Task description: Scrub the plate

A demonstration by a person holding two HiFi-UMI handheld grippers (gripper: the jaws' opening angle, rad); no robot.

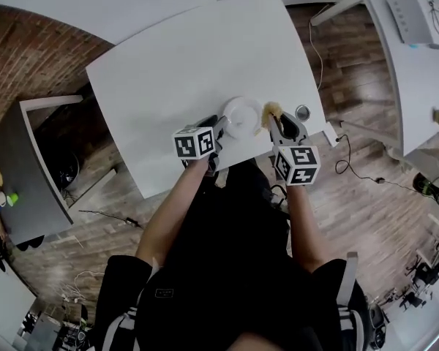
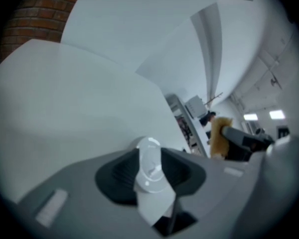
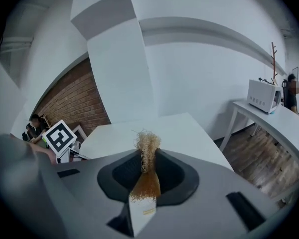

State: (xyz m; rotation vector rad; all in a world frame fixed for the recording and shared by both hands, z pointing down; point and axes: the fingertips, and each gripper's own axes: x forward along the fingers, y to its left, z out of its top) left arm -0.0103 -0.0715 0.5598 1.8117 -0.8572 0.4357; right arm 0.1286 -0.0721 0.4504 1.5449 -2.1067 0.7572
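Observation:
A white plate (image 1: 241,114) is at the near edge of the white table (image 1: 168,64). My left gripper (image 1: 222,128) is shut on its left rim. In the left gripper view the plate (image 2: 150,164) stands edge-on between the dark pads (image 2: 120,176), which lie against both its faces. My right gripper (image 1: 276,123) is just right of the plate, shut on a tan fibrous scrubber (image 1: 270,111). In the right gripper view the scrubber (image 3: 147,151) sticks out from between the closed jaws. From the left gripper view the scrubber (image 2: 218,136) shows apart from the plate, at the right.
A small round metal cup (image 1: 302,112) sits on the table right of the scrubber. Another white desk (image 1: 417,72) stands at the far right with a microwave (image 3: 262,96) on it. Cables lie on the wooden floor (image 1: 358,167). People are in the background.

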